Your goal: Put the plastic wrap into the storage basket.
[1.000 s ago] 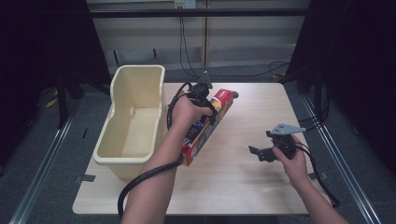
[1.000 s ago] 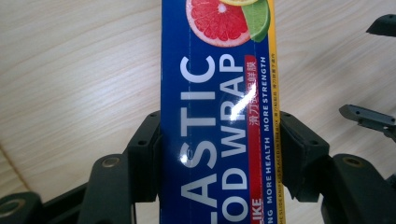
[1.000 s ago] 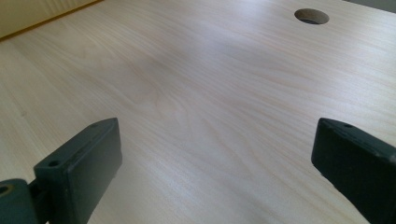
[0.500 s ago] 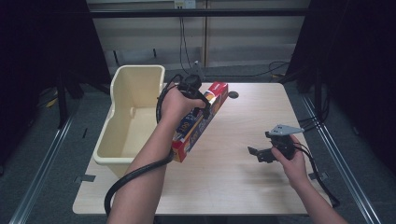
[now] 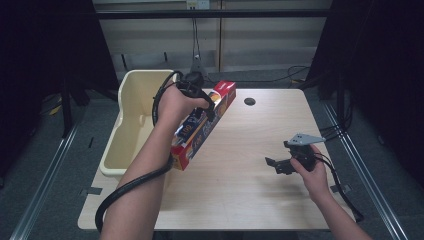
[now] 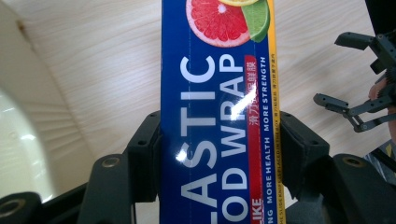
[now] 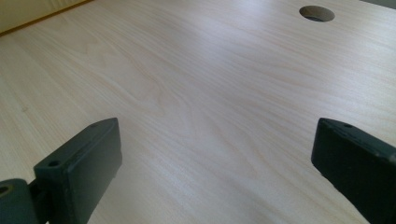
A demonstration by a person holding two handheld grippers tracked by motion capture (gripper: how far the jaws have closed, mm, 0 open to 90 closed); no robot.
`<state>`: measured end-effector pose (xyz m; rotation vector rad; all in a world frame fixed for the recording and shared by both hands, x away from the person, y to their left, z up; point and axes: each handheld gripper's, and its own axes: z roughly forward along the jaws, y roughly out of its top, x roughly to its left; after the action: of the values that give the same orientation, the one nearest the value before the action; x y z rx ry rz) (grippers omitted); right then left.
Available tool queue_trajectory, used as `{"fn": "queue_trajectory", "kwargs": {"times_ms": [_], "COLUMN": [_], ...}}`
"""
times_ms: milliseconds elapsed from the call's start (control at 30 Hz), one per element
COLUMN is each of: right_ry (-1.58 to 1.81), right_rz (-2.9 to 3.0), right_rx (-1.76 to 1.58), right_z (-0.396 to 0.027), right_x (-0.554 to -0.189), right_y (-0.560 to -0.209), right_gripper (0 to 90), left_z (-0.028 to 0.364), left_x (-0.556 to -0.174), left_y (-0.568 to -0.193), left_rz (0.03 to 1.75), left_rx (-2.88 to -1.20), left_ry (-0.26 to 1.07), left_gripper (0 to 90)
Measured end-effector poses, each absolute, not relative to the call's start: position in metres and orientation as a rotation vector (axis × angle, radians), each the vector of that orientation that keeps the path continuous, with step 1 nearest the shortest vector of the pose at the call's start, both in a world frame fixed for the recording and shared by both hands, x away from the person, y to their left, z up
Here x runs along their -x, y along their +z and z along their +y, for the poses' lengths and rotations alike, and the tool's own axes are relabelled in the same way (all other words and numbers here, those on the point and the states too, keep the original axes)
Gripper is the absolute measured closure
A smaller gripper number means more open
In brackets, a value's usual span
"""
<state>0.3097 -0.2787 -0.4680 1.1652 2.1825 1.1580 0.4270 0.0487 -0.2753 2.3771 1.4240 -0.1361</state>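
Note:
A long blue and red box of plastic food wrap (image 5: 202,126) hangs tilted above the table's left half, its far end higher. My left gripper (image 5: 202,107) is shut on the box's middle. In the left gripper view both black jaws press the sides of the box (image 6: 217,116), whose grapefruit picture points away from me. My right gripper (image 5: 274,166) rests low over the table at the right, open, nothing between its fingers (image 7: 79,163). The left gripper view also catches that right gripper (image 6: 355,109) at its right edge.
A cream plastic tub (image 5: 131,125) stands along the table's left edge, close under the lifted box. A round cable hole (image 5: 249,101) sits near the far edge of the wooden table (image 5: 240,200). A thick black cable (image 5: 125,190) trails along my left forearm.
The left hand has lifted the box off the table and carried it left toward the tub. The right gripper has stayed where it was.

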Motion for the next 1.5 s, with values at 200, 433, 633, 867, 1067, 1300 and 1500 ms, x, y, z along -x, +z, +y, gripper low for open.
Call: {"fn": "queue_trajectory", "kwargs": {"times_ms": [200, 433, 633, 867, 1067, 1300, 1500], "right_ry": [1.157, 1.152, 1.153, 1.151, 1.147, 1.145, 1.146], "right_rz": [2.186, 2.195, 2.202, 2.204, 2.202, 2.207, 2.201], "right_rx": [-1.164, -1.166, -1.171, -1.162, -1.162, -1.160, -1.166], "right_z": [-0.279, -0.278, -0.277, -0.277, -0.277, -0.276, -0.276], "right_x": [-0.309, -0.310, -0.309, -0.310, -0.310, -0.310, -0.310], "right_y": [-0.468, -0.469, -0.469, -0.469, -0.469, -0.470, -0.470], "right_gripper": [1.8, 1.9, 1.9, 1.9, 1.9, 2.0, 1.9], "left_z": [0.060, 0.070, 0.078, 0.087, 0.093, 0.103, 0.109], "left_x": [-0.426, -0.428, -0.426, -0.424, -0.423, -0.422, -0.421], "left_y": [-0.265, -0.255, -0.247, -0.238, -0.231, -0.221, -0.211], "left_rz": [1.465, 1.480, 1.498, 1.507, 1.528, 1.552, 1.556], "left_rx": [-2.363, -2.364, -2.354, -2.344, -2.321, -2.298, -2.295], "left_ry": [-0.123, -0.115, -0.120, -0.114, -0.099, -0.079, -0.048], "left_gripper": [41.3, 41.3, 41.3, 41.3, 41.3, 41.3, 41.4]}}
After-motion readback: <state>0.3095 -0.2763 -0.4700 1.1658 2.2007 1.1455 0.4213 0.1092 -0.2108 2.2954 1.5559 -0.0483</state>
